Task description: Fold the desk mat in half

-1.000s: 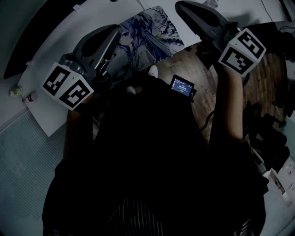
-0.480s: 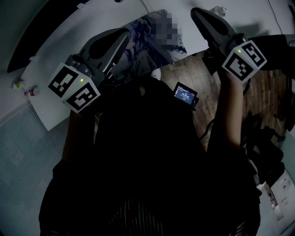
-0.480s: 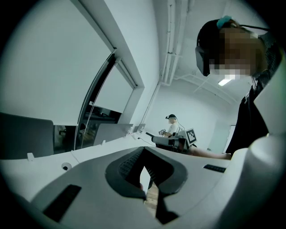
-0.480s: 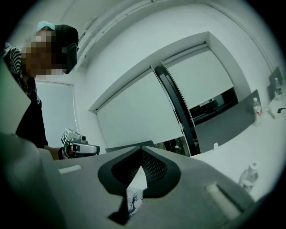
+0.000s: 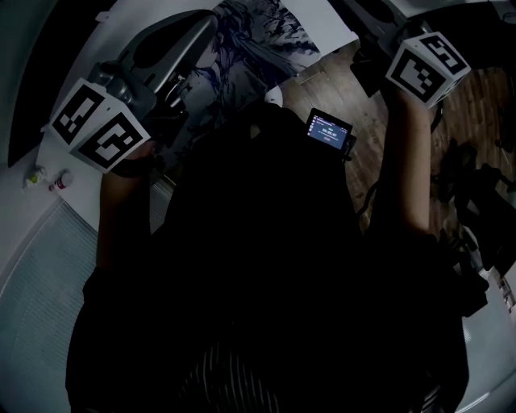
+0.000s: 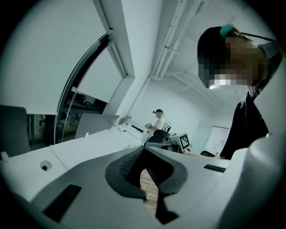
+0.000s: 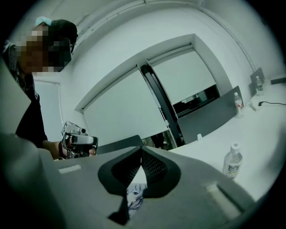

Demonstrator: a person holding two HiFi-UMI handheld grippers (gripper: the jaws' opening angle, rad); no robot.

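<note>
The desk mat (image 5: 258,32), printed with an anime figure, lies flat on the white table (image 5: 72,202) at the top of the head view. My left gripper (image 5: 206,24) is raised above the mat's near left part, its jaws shut with nothing between them (image 6: 144,148). Of the right gripper, the head view shows only the marker cube (image 5: 427,66) at the top right; its tips are out of frame. In the right gripper view its jaws (image 7: 142,151) are shut and empty, and a strip of the mat's print (image 7: 134,197) shows below them.
A small lit screen (image 5: 329,129) sits at the person's chest over the wooden floor (image 5: 367,153). Small bottles (image 5: 44,177) stand at the table's left edge. A water bottle (image 7: 232,162) stands on the table to the right. Another person (image 6: 158,123) sits far off.
Both grippers have moved forward and upward in the head view. The left one now hangs over the mat, and the right one's jaws have left the top of the frame.
</note>
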